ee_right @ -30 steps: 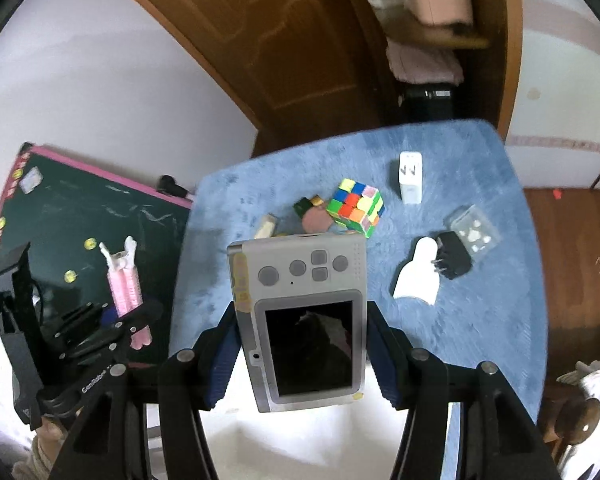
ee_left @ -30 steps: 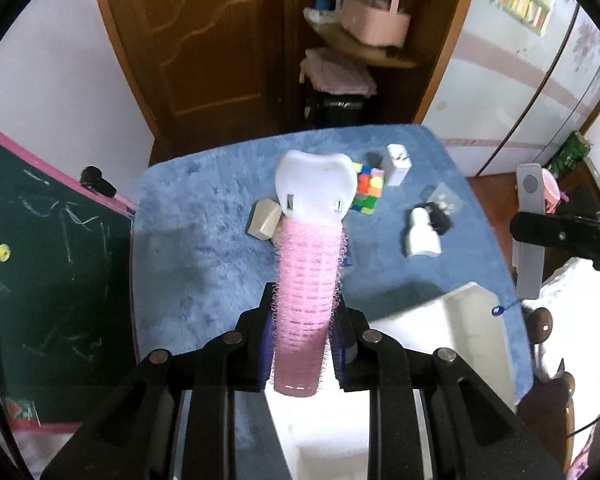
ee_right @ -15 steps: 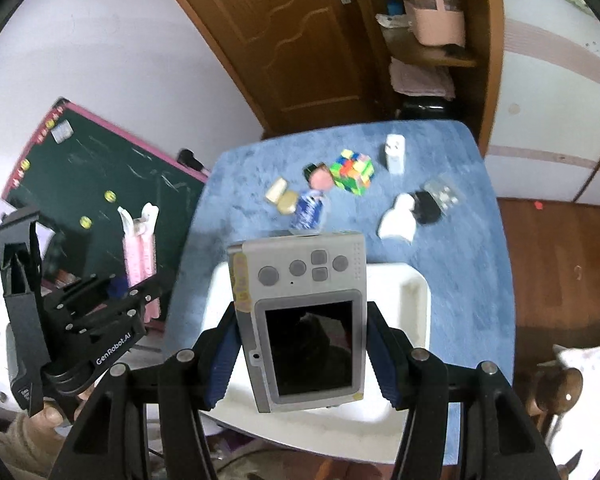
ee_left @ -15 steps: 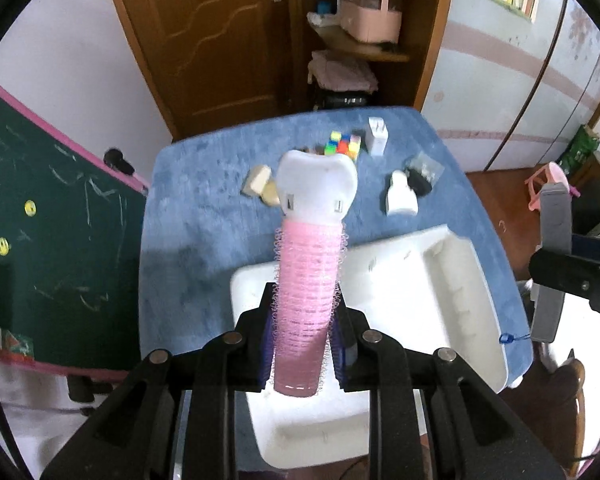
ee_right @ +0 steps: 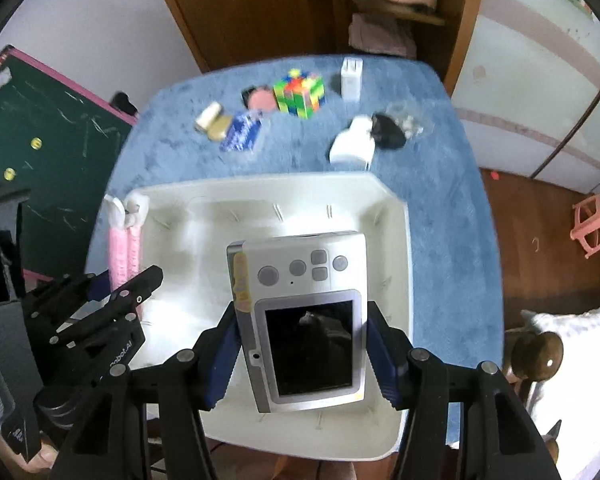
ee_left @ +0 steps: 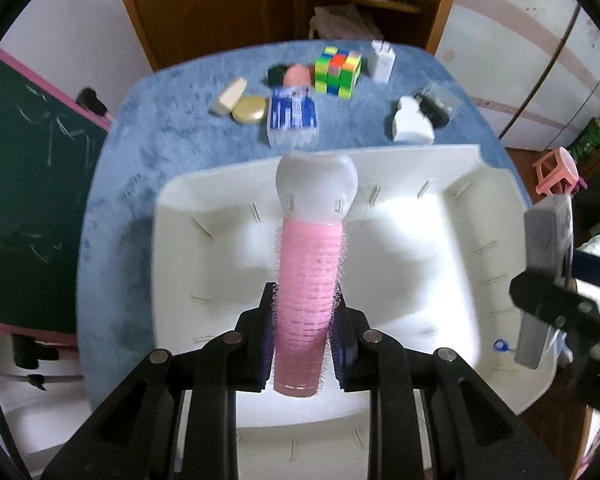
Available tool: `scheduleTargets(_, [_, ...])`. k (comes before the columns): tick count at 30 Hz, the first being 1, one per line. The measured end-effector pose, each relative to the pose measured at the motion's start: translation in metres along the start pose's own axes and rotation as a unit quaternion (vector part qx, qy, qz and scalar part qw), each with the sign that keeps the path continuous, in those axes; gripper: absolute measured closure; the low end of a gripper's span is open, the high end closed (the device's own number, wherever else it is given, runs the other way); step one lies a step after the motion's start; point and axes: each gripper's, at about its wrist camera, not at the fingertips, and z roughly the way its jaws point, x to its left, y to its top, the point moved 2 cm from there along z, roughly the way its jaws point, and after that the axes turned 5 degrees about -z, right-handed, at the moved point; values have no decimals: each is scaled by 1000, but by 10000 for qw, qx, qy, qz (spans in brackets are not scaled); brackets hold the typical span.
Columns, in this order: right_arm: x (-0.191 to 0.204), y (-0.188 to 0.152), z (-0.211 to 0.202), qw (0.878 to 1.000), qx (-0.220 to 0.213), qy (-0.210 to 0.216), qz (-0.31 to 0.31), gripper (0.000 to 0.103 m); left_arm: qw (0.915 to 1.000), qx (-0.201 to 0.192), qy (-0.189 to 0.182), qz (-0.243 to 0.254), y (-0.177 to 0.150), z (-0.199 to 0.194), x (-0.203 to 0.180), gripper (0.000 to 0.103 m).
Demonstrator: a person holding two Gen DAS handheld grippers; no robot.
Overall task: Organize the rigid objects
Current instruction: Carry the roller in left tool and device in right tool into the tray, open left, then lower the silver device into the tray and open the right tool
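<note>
My left gripper (ee_left: 303, 344) is shut on a pink hair roller with a white clip end (ee_left: 309, 280), held above the white tray (ee_left: 496, 200). My right gripper (ee_right: 300, 364) is shut on a grey digital camera (ee_right: 300, 320), held over the same tray (ee_right: 396, 232). The right gripper with the camera also shows edge-on at the right of the left wrist view (ee_left: 544, 280). The left gripper with the roller (ee_right: 122, 240) shows at the tray's left edge in the right wrist view.
On the blue table mat (ee_left: 148, 152) beyond the tray lie a colour cube (ee_left: 338, 70), a white charger (ee_left: 382, 62), a blue packet (ee_left: 292, 118), a white plug (ee_left: 410, 126), a gold disc (ee_left: 250, 109) and small items. A green chalkboard (ee_left: 24, 160) stands left.
Both grippers have pulled back and lowered toward the tray; the tray now fills the lower part of both views. Both still hold their objects.
</note>
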Motion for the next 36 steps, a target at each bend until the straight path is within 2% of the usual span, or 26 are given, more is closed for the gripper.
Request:
scheduleTargets(5, [1, -9, 46, 9988, 394, -278, -10, 44, 9995, 228, 218, 18, -7, 34, 8, 78])
scheduleTargets(8, [0, -15, 66, 9973, 612, -398, -13, 44, 9991, 402, -20, -120, -12, 46, 15, 78])
scheduleTargets(15, [-2, -21, 97, 9938, 955, -570, 16, 44, 9964, 778, 22, -328, -24, 72, 29, 76])
scheduleTargets(19, [-3, -19, 107, 9925, 1078, -569, 119, 44, 9960, 803, -114, -369, -27, 74, 32, 76])
scheduleTargets(21, [-4, -19, 112, 9916, 1122, -633, 141, 44, 9966, 738, -200, -313, -28, 70, 31, 69])
scheduleTargets(23, [-4, -20, 115, 9907, 1174, -662, 156, 44, 9977, 628, -150, -226, -28, 65, 29, 53])
scheduleTargets(26, [-4, -22, 119, 9897, 1240, -696, 187, 44, 9982, 538, -166, -195, -29, 59, 27, 43])
scheduleTargets(31, [-1, -23, 124, 9879, 1298, -847, 97, 43, 9960, 852, -81, -261, -25, 70, 29, 42])
scheduleTargets(33, [-2, -25, 124, 9874, 1315, -877, 90, 43, 9943, 1032, 85, -234, -25, 76, 27, 42])
scheduleTargets(36, [1, -22, 120, 9878, 1254, -917, 99, 39, 9961, 800, 365, 15, -25, 70, 19, 42])
